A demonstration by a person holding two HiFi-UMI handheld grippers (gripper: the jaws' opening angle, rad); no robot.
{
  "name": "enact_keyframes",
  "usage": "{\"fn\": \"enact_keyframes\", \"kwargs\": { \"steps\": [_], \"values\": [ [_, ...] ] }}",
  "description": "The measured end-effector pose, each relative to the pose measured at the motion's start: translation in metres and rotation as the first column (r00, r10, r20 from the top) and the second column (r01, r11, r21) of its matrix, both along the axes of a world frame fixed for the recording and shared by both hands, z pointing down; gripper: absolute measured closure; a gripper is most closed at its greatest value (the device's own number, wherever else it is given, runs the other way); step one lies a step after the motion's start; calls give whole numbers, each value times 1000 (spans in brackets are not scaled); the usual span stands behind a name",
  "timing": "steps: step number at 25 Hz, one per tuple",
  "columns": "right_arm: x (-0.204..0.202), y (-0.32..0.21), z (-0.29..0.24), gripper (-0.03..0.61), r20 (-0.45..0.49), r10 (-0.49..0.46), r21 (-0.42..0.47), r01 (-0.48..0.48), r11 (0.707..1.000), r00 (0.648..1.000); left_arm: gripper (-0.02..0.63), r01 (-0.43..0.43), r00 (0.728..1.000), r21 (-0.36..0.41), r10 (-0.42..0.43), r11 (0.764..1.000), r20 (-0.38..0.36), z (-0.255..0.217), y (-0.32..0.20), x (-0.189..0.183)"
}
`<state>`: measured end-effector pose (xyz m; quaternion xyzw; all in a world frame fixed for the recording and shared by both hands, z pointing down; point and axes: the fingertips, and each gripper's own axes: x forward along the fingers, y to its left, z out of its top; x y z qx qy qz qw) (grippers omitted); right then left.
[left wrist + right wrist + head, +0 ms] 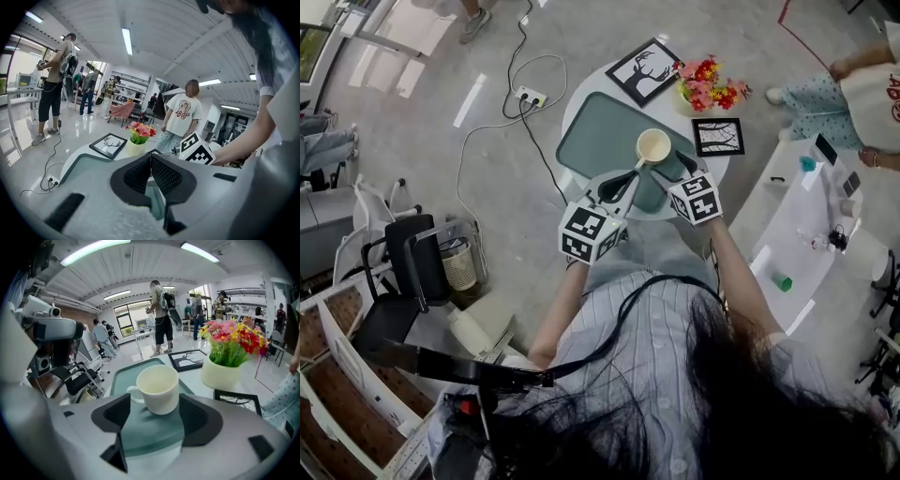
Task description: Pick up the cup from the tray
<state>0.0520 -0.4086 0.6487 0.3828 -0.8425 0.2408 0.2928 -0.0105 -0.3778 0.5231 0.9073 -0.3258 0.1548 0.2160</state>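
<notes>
The left gripper hangs over the near edge of the tray, jaws pressed together on nothing. The cup stands upright on the tray. The right gripper faces it, jaws spread just short of its sides. It should slide forward, clear the handle, pinch the body squarely, then lift straight.

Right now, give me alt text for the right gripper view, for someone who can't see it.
A cream cup stands upright on a green tray at the tips of the right hand-held gripper, whose jaws are open and not touching it. Its handle points left; a flower pot and two framed pictures stand beyond it to the right.
</notes>
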Motion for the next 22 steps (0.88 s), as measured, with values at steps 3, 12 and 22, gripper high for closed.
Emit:
{"fn": "enact_keyframes", "kwargs": {
  "steps": [3,12,22],
  "values": [
    [2,-9,14,254,-21,-59,-5,59,998,998,598,13,1000,-9,-13,1000,13,5,-10,7],
    [-20,-25,32,187,-49,-284,28,285,958,958,598,69,996,-44,-67,997,53,19,-28,11],
    [-41,-41,37,169,-97,-404,82,412,907,910,598,107,992,-67,-102,992,80,27,-26,3]
  ]
}}
